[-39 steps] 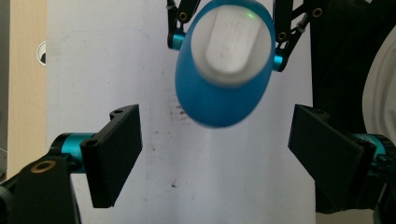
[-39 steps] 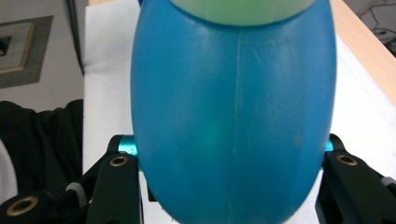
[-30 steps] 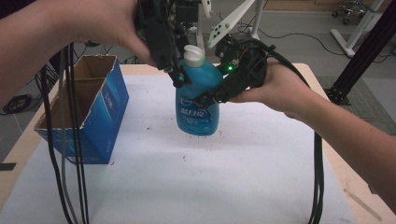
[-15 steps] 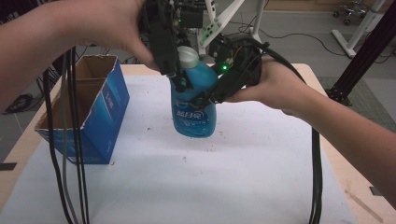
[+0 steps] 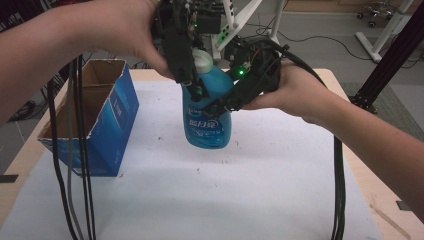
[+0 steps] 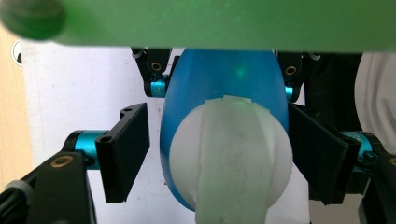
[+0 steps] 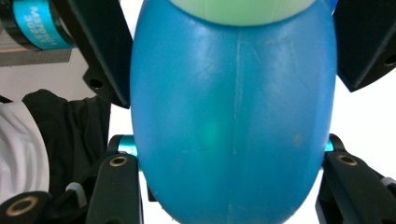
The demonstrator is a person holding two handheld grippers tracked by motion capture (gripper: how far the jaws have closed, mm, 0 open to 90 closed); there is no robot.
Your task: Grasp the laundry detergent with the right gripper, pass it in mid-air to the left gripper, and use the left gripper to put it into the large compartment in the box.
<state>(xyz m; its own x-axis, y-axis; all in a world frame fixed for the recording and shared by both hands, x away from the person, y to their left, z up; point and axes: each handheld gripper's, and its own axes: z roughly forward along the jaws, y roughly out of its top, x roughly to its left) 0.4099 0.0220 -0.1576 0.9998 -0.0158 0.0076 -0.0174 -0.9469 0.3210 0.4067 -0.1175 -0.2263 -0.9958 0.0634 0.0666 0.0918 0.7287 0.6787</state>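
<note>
A blue detergent bottle [image 5: 207, 112] stands upright on the white table cover [image 5: 225, 190], its long axis vertical and its white cap [image 5: 202, 60] pointing up. The right gripper [image 5: 225, 103] clamps its body from the right. The left gripper [image 5: 192, 90] straddles the neck; whether it squeezes is unclear. Farther left sits an open blue cardboard box [image 5: 95, 120].

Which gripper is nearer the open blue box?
Left. The left gripper sits on the bottle's box-facing side, while the right gripper is beyond it, farther from the blue box.
</note>
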